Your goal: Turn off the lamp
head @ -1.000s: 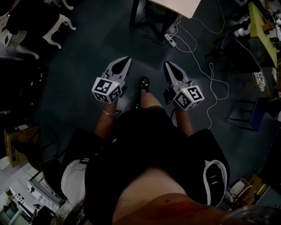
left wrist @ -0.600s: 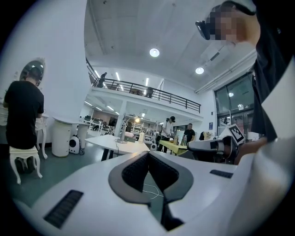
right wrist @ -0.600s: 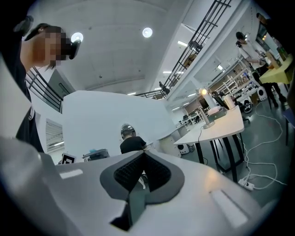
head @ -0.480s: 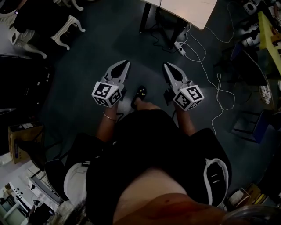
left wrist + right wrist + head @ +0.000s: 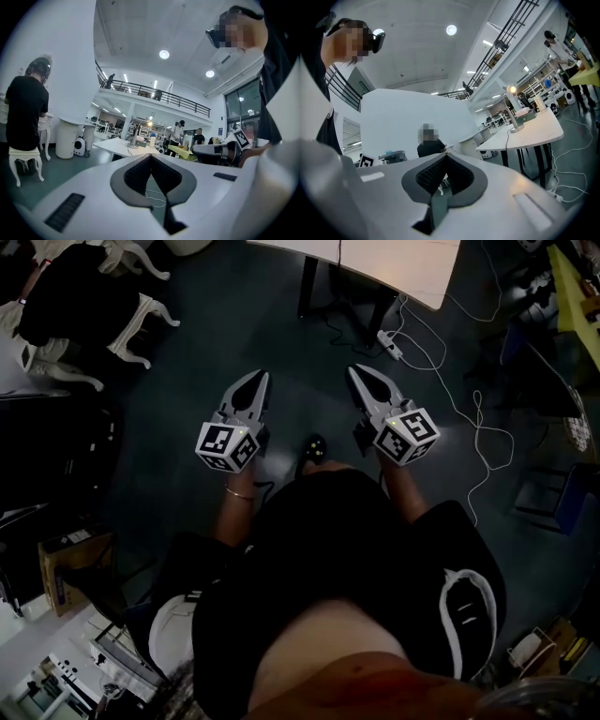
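The lamp (image 5: 511, 90) stands on the white table (image 5: 534, 129) at the middle right of the right gripper view. Its head glows, so it is not yet switched off. In the head view this table appears at the upper edge, well apart from both grippers. The left gripper (image 5: 255, 381) and the right gripper (image 5: 361, 379) are held above the dark floor, each with jaws pressed together on nothing. I judge the step to be the approach. The next move calls for walking to the table and bringing one gripper to the lamp's switch, which I cannot see from here.
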